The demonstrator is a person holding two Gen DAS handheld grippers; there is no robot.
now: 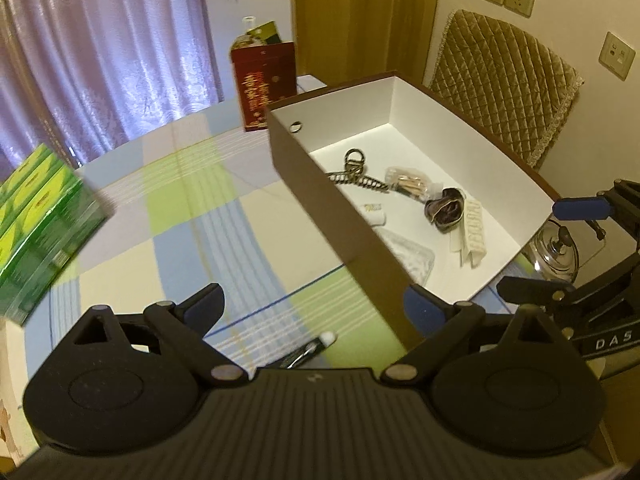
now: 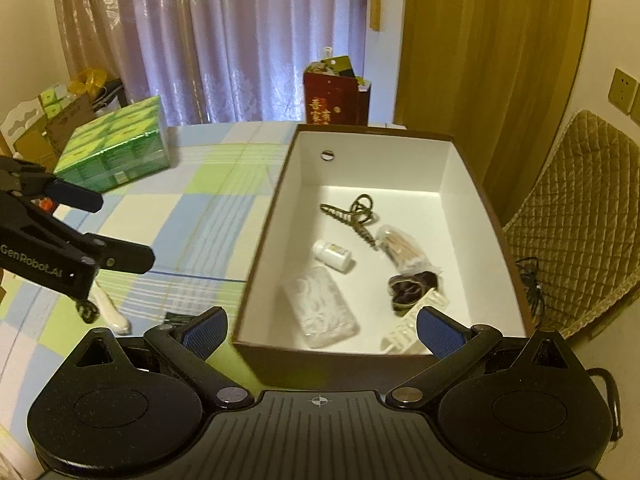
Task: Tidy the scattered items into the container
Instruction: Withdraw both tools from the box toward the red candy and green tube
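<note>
Both grippers hang with fingers spread apart and nothing between them. The left gripper (image 1: pixel 314 308) is over the checked worktop (image 1: pixel 168 208), just left of the brown shoebox (image 2: pixel 472 160); a dark tube with a white cap (image 1: pixel 310 348) lies on the cloth just below it. The right gripper (image 2: pixel 322 330) hovers at the box's near end. Inside the white-lined box lie a key bunch (image 2: pixel 354 214), a small white bottle (image 2: pixel 332 254), a clear phone case (image 2: pixel 322 306), a clear packet (image 2: pixel 398 248), a dark crumpled wrapper (image 2: pixel 410 286) and a white strip (image 2: pixel 402 334). A green carton (image 2: pixel 116 148) sits far left.
</note>
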